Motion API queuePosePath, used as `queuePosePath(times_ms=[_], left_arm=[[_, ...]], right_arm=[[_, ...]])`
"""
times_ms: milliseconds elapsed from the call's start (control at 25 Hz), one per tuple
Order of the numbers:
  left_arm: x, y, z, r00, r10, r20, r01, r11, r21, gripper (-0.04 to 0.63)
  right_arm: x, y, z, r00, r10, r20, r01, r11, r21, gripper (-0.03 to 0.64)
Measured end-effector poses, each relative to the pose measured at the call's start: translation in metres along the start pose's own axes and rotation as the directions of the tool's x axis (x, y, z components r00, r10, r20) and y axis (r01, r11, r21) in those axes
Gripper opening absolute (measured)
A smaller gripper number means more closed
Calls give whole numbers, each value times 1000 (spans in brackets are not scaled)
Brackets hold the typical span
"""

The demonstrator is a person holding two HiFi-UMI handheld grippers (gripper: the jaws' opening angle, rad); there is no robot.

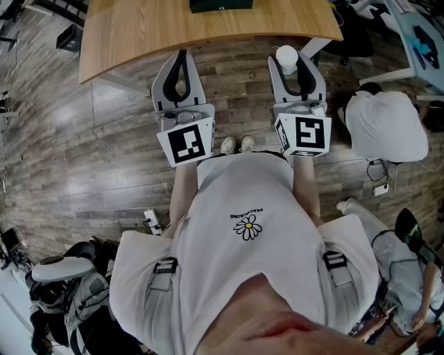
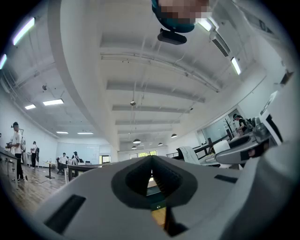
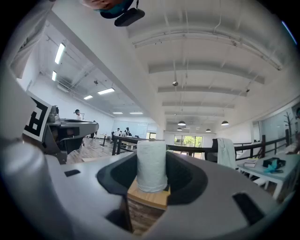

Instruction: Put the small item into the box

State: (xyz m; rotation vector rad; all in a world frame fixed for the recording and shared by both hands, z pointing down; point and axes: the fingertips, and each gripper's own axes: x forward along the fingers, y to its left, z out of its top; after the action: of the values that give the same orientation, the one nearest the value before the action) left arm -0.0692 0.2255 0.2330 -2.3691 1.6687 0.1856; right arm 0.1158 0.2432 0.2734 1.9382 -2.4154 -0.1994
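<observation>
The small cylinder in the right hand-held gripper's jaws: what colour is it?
The small cylinder is white, lightly textured; the right gripper view shows it best.

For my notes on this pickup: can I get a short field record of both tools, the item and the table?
left tool: shut, nothing between its jaws
right tool: shut on the white roll
wooden table: ahead of both tools
dark object: on the table's far edge, cut off by the frame
progress: roll not yet placed
</observation>
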Motion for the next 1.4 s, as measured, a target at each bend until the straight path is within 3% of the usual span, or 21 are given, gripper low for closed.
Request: queuePosePath(times_ms=[680,920,1160,1400], left_arm=[[8,-24,1,1000,-12,-1,12,1000,13,15],[7,-34,-5,1000,12,-17,-11,998,69,14],[2,-39,-17,998,53,-43,-48,994,100,14],[25,-35,-23,998,55,-24,-53,994,93,14]], right_arm=[[-12,-22,-1,1000,4,25,-5,999,34,186],[-18,-39,-14,999,15,36,-19,996,90,186],[-18,-43,-37,998,62,22,-64,986,151,186],[4,-40,-32,993,106,46,-110,987,113,186]])
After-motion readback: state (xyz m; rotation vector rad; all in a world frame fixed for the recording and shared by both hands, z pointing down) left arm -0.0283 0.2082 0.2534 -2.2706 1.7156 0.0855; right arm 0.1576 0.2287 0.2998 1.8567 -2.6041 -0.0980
